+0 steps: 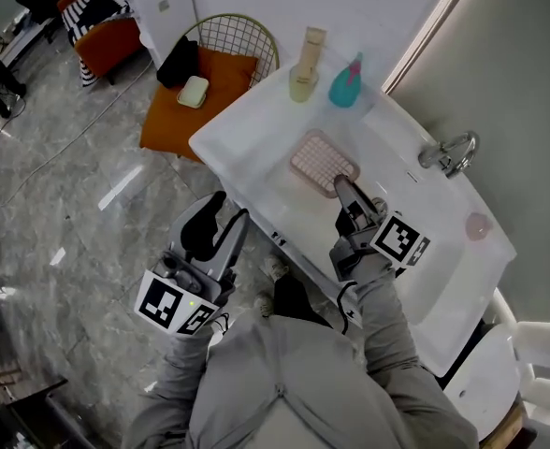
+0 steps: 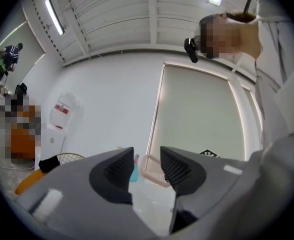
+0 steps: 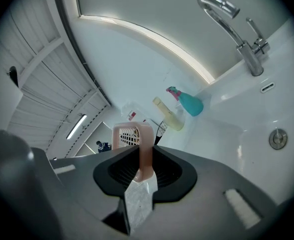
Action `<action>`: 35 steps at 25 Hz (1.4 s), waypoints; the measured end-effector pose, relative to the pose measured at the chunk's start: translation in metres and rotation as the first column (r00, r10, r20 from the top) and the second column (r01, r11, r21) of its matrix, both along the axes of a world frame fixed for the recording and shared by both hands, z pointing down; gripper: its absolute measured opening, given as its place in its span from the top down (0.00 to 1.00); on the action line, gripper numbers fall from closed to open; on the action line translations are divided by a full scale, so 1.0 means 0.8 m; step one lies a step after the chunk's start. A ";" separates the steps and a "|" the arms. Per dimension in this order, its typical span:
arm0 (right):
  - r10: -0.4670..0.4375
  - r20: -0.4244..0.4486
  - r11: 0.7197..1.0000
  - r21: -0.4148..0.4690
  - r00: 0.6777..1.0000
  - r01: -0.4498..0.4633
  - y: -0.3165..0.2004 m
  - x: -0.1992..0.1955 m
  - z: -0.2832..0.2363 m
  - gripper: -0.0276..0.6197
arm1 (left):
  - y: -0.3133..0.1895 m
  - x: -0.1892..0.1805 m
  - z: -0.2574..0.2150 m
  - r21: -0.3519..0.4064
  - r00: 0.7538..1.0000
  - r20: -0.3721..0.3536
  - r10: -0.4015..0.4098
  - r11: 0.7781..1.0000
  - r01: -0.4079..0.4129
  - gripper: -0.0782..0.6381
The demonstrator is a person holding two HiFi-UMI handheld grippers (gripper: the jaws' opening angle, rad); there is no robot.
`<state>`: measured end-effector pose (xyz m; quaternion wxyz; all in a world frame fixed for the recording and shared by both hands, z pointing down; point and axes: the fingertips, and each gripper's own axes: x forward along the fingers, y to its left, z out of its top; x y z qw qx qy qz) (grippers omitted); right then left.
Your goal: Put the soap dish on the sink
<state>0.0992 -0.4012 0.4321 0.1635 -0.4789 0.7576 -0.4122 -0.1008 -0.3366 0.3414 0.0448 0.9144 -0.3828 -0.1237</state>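
Placing looks under way: the right gripper [image 3: 139, 165] is clamped on the rim of the pink soap dish [image 1: 324, 160], holding it over the white sink's [image 1: 242, 162] left end; next, lower it flat and release, while the left gripper [image 2: 147, 171] hangs part-open, empty.

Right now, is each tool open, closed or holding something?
Left tool: open, holding nothing.
Right tool: closed on the edge of the soap dish.
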 end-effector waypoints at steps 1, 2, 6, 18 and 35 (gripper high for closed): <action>0.001 -0.004 1.000 -0.017 1.000 -0.001 -0.012 0.000 0.008 0.84 | -0.006 0.000 0.001 0.001 1.000 0.007 -0.004 1.000 0.004 0.65; -0.003 -0.006 1.000 -0.030 1.000 0.003 -0.024 -0.002 0.016 0.84 | -0.013 -0.001 0.001 0.002 1.000 0.012 -0.010 1.000 0.010 0.65; -0.030 -0.025 0.996 -0.085 0.999 0.027 -0.072 -0.014 0.045 0.84 | -0.038 -0.002 0.002 -0.008 0.999 0.024 -0.032 0.999 0.032 0.65; -0.077 -0.106 0.965 -0.259 0.991 0.047 -0.170 -0.043 0.143 0.84 | -0.089 0.002 0.010 -0.013 0.997 0.069 -0.042 0.999 0.043 0.65; -0.104 -0.165 0.932 -0.359 0.981 0.039 -0.214 -0.061 0.205 0.84 | -0.114 -0.003 0.028 -0.040 0.994 0.091 -0.065 0.997 0.069 0.65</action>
